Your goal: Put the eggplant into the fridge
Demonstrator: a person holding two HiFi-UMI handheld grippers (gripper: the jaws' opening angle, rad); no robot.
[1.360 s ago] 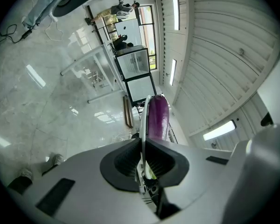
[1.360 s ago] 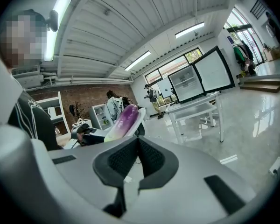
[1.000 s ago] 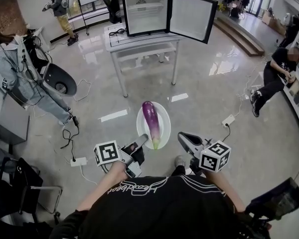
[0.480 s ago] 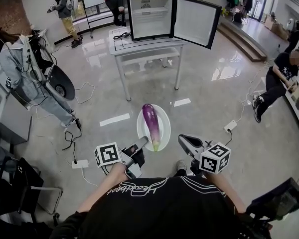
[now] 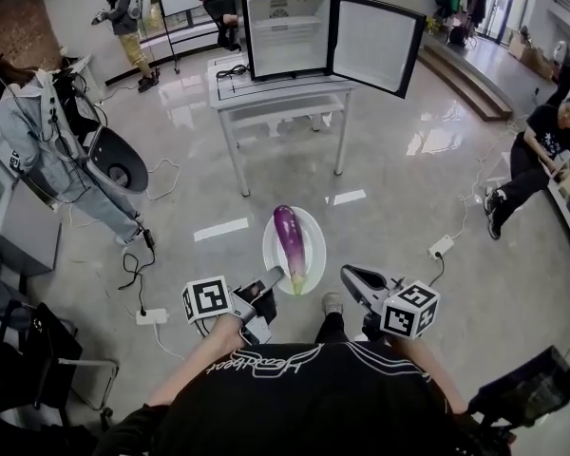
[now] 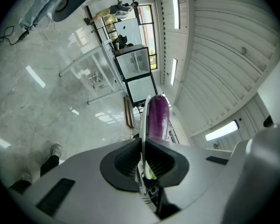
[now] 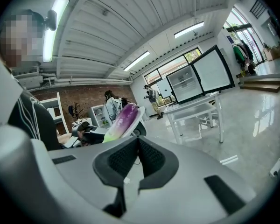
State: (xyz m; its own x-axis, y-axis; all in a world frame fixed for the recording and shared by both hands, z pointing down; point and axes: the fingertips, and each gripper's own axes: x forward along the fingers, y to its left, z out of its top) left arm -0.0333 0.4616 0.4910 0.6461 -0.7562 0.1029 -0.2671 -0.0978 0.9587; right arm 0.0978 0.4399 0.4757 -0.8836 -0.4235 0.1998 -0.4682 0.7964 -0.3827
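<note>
Eggplant (image 5: 289, 238) lies on a white plate (image 5: 315, 240), whose rim is pinched in the left gripper's (image 5: 273, 278) narrow jaws above a glossy floor (image 5: 408, 198). The right gripper (image 5: 347, 274) hangs beside it, jaws together, empty. Across the room, an open fridge (image 5: 287, 34) stands on a table (image 5: 266, 88).

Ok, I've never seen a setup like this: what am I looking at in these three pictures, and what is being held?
There is no robot here. A person carries a handheld two-jaw gripper in each hand, and the marker cubes are part of them. The head view comes from a camera on the person's head, looking down. The two gripper views come from cameras riding on each gripper, looking along its jaws. The left gripper is clamped on the rim of a white plate carrying a purple eggplant. The right gripper is shut on nothing, beside the plate. Ahead, a small fridge stands open on a white table.
</note>
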